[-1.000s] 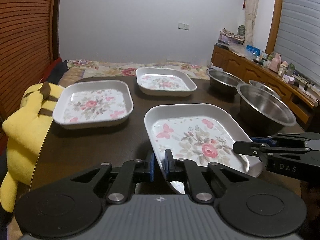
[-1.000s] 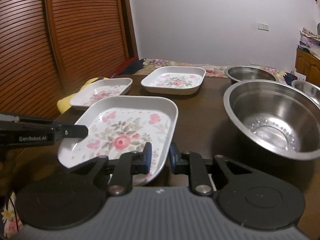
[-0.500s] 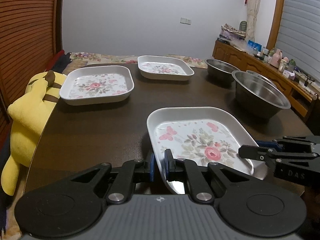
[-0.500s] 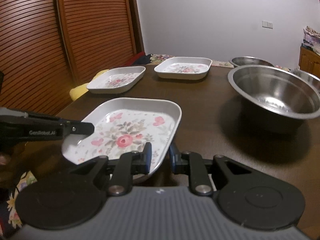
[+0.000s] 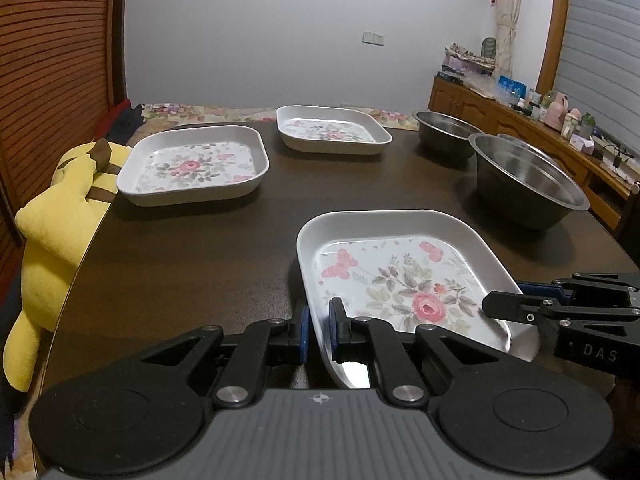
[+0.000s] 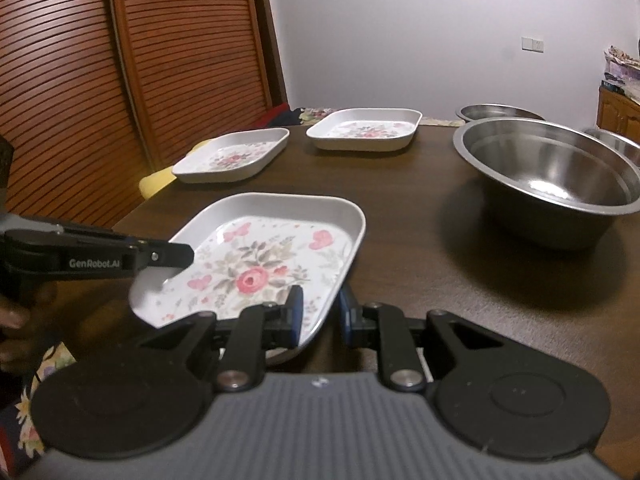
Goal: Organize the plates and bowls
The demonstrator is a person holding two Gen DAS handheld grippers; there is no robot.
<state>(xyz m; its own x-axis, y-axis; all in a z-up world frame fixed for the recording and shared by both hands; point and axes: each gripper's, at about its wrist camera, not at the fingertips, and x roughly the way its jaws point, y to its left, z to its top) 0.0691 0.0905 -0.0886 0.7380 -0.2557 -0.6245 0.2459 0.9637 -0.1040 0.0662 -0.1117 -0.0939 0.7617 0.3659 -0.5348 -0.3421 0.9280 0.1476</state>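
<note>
A white square plate with a floral print (image 5: 400,276) (image 6: 264,264) is held low over the near edge of the dark table (image 5: 200,248). My left gripper (image 5: 318,330) is shut on its near left rim. My right gripper (image 6: 320,314) is shut on its near right rim and shows in the left wrist view (image 5: 560,312). Two more floral plates lie farther off, one at the left (image 5: 192,164) (image 6: 232,156) and one at the back (image 5: 332,128) (image 6: 366,128). Steel bowls stand at the right: a large one (image 5: 528,184) (image 6: 556,176) and a smaller one behind (image 5: 444,128).
A yellow plush toy (image 5: 60,216) leans at the table's left edge. A wooden slatted door (image 6: 120,80) is at the left. A sideboard with bottles and clutter (image 5: 540,116) runs along the right wall. A third steel bowl (image 6: 616,144) sits behind the large one.
Both grippers have pulled back toward the near edge and come lower, carrying the plate with them. The far plates and bowls look farther away.
</note>
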